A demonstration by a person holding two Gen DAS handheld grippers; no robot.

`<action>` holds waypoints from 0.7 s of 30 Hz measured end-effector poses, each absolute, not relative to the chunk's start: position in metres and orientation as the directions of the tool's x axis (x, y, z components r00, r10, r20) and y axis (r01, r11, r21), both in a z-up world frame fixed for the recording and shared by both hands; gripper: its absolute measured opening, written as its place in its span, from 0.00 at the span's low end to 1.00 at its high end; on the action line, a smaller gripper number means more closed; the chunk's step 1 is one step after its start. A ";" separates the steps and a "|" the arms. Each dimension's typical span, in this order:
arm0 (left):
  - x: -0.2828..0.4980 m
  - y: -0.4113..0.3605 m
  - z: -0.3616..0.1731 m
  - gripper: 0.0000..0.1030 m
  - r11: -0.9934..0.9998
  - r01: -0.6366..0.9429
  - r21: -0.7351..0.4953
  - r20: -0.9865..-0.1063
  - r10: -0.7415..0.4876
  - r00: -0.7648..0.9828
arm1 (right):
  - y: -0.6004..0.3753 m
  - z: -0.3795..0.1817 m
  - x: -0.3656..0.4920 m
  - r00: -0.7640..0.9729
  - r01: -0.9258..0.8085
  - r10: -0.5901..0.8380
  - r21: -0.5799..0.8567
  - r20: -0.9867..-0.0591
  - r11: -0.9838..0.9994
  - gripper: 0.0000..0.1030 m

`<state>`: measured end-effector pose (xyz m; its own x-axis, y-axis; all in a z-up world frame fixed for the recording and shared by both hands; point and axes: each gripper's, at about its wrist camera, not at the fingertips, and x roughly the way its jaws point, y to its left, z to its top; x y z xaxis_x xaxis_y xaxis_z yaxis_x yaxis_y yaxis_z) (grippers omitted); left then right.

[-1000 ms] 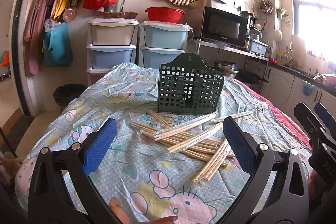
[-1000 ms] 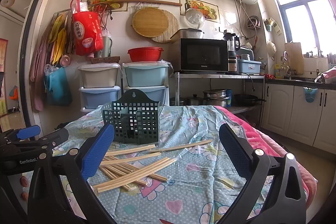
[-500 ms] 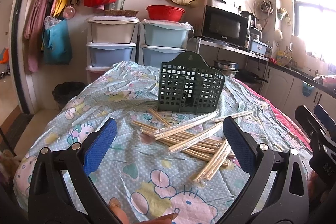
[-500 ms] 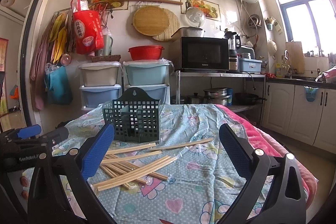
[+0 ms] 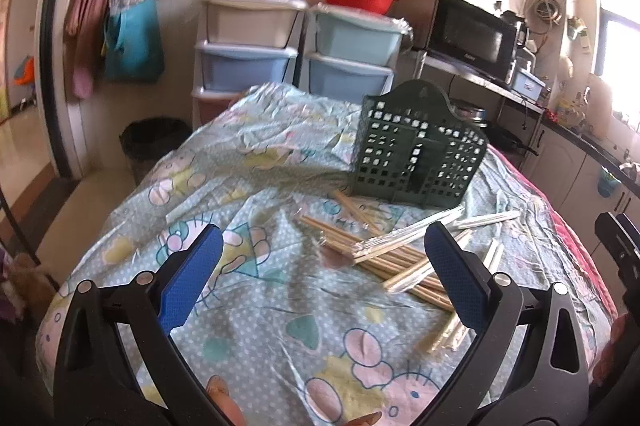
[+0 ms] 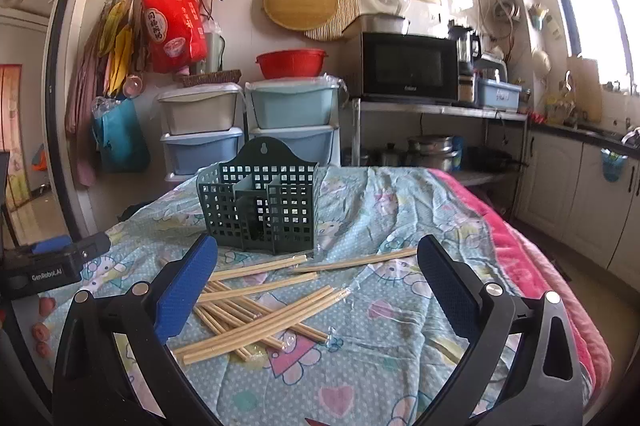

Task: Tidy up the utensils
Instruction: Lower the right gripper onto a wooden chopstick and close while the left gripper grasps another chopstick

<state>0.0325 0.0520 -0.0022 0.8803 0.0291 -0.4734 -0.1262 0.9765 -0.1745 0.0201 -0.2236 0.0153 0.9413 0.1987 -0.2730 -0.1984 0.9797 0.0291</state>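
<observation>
A dark green perforated utensil caddy [image 6: 260, 202] is standing upright on the cartoon-print tablecloth [image 6: 392, 210]; the right wrist view is looking into its open front, where dividers are splitting it into compartments, and nothing is showing inside them; the left wrist view is catching the same caddy [image 5: 418, 150] from its side, so its interior is staying hidden there. Wrapped wooden chopsticks [image 6: 256, 300] are lying scattered on the cloth just in front of the caddy, some crossing one another; the left view is showing that pile [image 5: 384, 250] blurred. The left gripper [image 5: 320, 274] is hovering released, blue pads wide apart and empty; the right gripper [image 6: 316, 280] is likewise spread and gripping nothing. Behind, stacked plastic drawers [image 6: 248, 122] are standing against the wall, contents unclear; only the right view is showing pots [image 6: 432, 150] under the microwave [image 6: 408, 66] clearly.
</observation>
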 end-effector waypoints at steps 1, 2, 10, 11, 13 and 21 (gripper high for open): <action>0.036 0.055 -0.004 0.91 0.976 -0.124 -0.180 -0.484 0.022 0.875 | -0.224 0.016 0.025 0.937 -0.201 0.202 0.032 -0.284 0.979 0.94; 0.038 0.057 -0.005 0.91 0.975 -0.123 -0.184 -0.492 0.017 0.871 | -0.225 0.018 0.029 0.934 -0.202 0.202 0.031 -0.294 0.979 0.94; 0.066 0.058 -0.016 0.91 0.974 -0.046 -0.223 -0.558 -0.089 0.825 | -0.229 0.019 0.068 0.908 -0.206 0.194 0.009 -0.371 0.979 0.94; 0.070 0.057 -0.018 0.91 0.973 -0.031 -0.229 -0.563 -0.106 0.820 | -0.231 0.019 0.074 0.904 -0.202 0.190 0.008 -0.383 0.979 0.94; 0.077 0.056 -0.023 0.91 0.967 0.001 -0.253 -0.575 -0.151 0.804 | -0.235 0.015 0.086 0.892 -0.191 0.179 0.013 -0.416 0.982 0.94; 0.101 0.057 -0.043 0.88 0.938 0.057 -0.343 -0.612 -0.269 0.744 | -0.258 0.003 0.129 0.848 -0.156 0.166 0.063 -0.504 0.986 0.94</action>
<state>0.1009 0.0569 -0.0431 0.7435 -0.2692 -0.6121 0.0572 0.9376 -0.3429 0.1295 -0.2585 0.0026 0.8476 0.1662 -0.5040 -0.1558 0.9858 0.0630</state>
